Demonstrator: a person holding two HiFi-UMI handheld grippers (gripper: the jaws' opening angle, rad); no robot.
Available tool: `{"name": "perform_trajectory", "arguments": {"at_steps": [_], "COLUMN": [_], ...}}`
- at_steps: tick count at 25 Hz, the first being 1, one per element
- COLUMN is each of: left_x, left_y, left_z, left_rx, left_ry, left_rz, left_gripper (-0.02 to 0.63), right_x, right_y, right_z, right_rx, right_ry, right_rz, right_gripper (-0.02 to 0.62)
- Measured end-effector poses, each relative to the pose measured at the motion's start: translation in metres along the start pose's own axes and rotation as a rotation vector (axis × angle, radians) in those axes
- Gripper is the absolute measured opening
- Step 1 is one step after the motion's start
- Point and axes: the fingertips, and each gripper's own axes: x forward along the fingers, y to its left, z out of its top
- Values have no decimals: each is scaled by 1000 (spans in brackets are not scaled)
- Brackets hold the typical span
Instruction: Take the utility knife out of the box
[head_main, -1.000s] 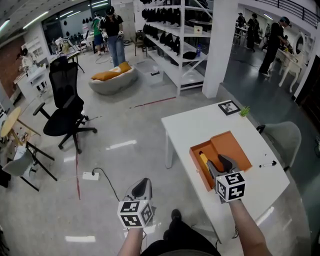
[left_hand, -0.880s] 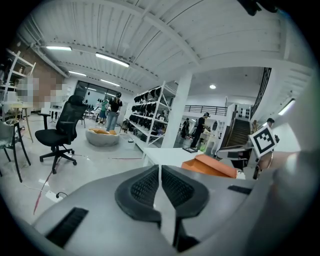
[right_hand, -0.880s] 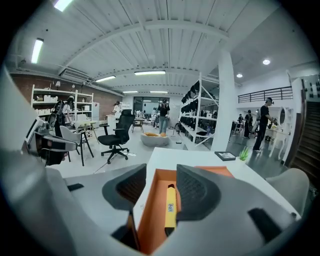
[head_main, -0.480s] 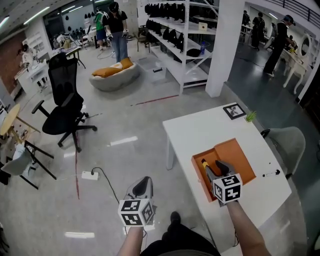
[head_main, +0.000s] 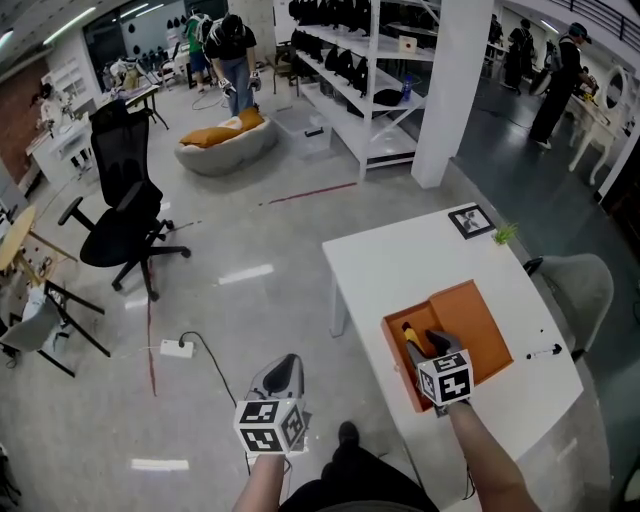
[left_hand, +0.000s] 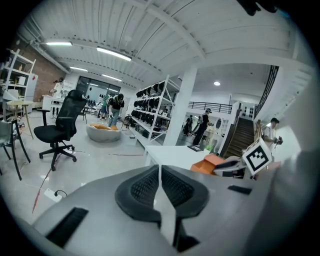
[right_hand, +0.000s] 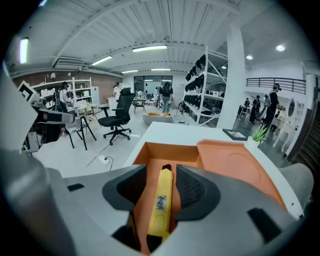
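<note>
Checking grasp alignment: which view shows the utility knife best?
Right gripper view: the utility knife lies close up, lengthwise between the jaws. Head view shows only a small yellow part; left gripper view shows none of it.

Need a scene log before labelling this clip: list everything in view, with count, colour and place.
utility knife: 1, yellow, lying in the box
box: 1, orange, open, on the table's near side
table: 1, white, right of centre
marker card: 1, black and white, table's far corner
plant: 1, green, beside the card
office chair: 1, black, on the floor, left
power strip: 1, white, on the floor
left gripper: 1, grey, jaws together, empty, over the floor
right gripper: 1, grey, jaws apart either side of the knife
</note>
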Motion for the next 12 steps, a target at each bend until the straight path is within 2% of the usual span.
{"name": "perform_trajectory", "arguments": {"at_steps": [12], "left_x": [11], "left_y": [0], "left_z": [-3], "left_rx": [-3], "left_ry": [20], "left_rz": [-1], "left_gripper": [21], "right_x": [23], "right_y": [1], "right_z": [-19], "right_rx": [-23], "right_ry": [120], "right_rz": [4], "right_gripper": [178]}}
